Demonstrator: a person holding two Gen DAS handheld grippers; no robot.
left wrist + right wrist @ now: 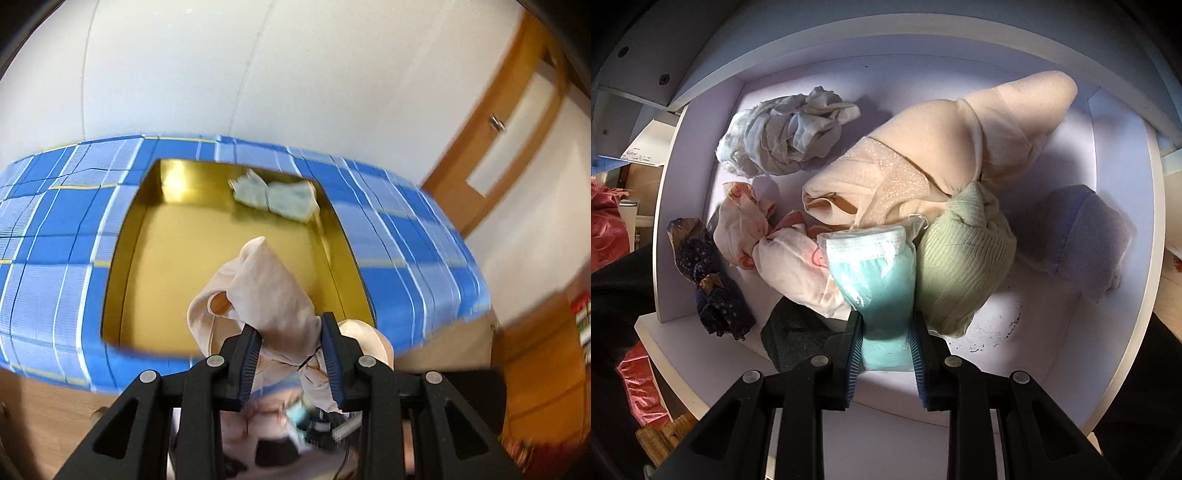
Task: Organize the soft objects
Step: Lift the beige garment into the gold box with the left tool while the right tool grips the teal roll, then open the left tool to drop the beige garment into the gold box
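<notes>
The left tool (290, 341) is clamped on a crumpled beige cloth garment (266, 291), held in the air above the near end of a shallow gold tray (166, 258) set into a blue checked cover (59, 236). One pale blue-grey knotted cloth (275, 199) already lies at the tray's far end, so sorting looks barely begun. The right tool (886, 328) is clamped on a mint-green fabric bundle in clear wrap (875, 273), down in a white drawer (1034, 325) holding several soft bundles, among them a ribbed pale-green roll (960, 258).
</notes>
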